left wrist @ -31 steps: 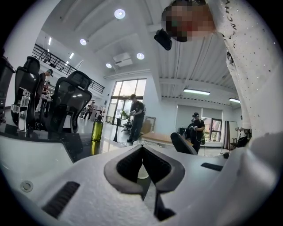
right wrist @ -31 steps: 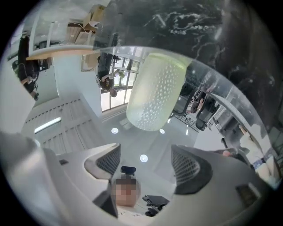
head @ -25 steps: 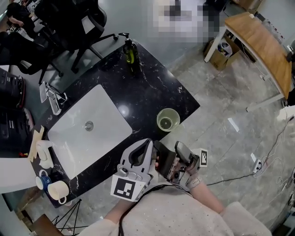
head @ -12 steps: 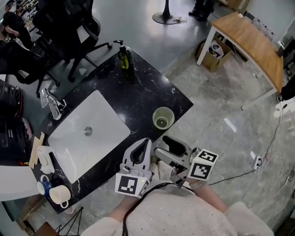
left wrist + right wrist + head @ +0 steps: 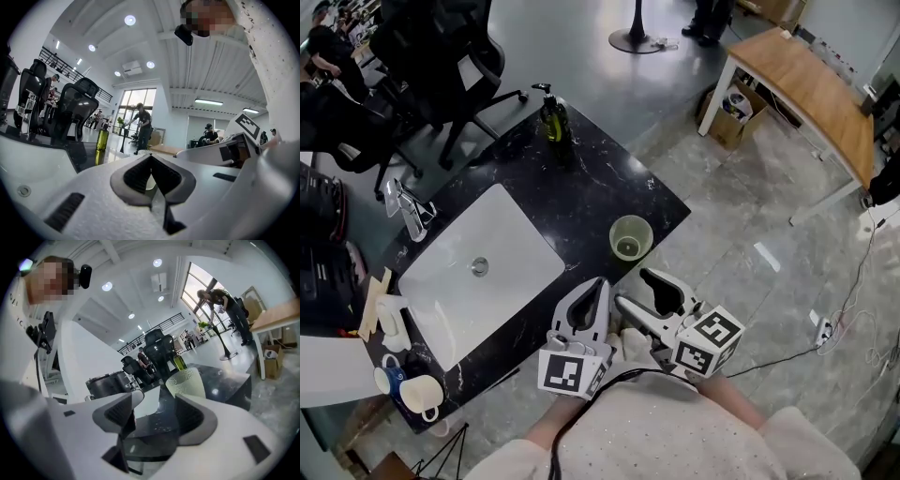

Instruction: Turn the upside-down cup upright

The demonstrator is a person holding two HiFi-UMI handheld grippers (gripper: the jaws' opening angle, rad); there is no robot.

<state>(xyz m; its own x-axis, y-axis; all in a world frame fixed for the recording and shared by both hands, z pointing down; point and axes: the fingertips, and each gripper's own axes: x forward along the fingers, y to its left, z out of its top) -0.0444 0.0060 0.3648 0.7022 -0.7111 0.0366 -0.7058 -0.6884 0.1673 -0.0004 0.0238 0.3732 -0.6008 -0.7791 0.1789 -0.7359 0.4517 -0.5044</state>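
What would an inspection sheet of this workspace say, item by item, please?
Surface: black marble counter with a white sink set in it; a faucet at the sink's left.
Job's things: pale green cup stands upright, mouth up, near the counter's right corner.
Clutter: green pump bottle at the far corner; two mugs at the near left end.
Grippers: left gripper shut, empty; right gripper open, its jaws closing, nothing between them, the cup beyond them, untouched.
Cables: black cable on the floor runs to a power strip.
Surroundings: office chairs behind the counter; wooden table with a box under it.
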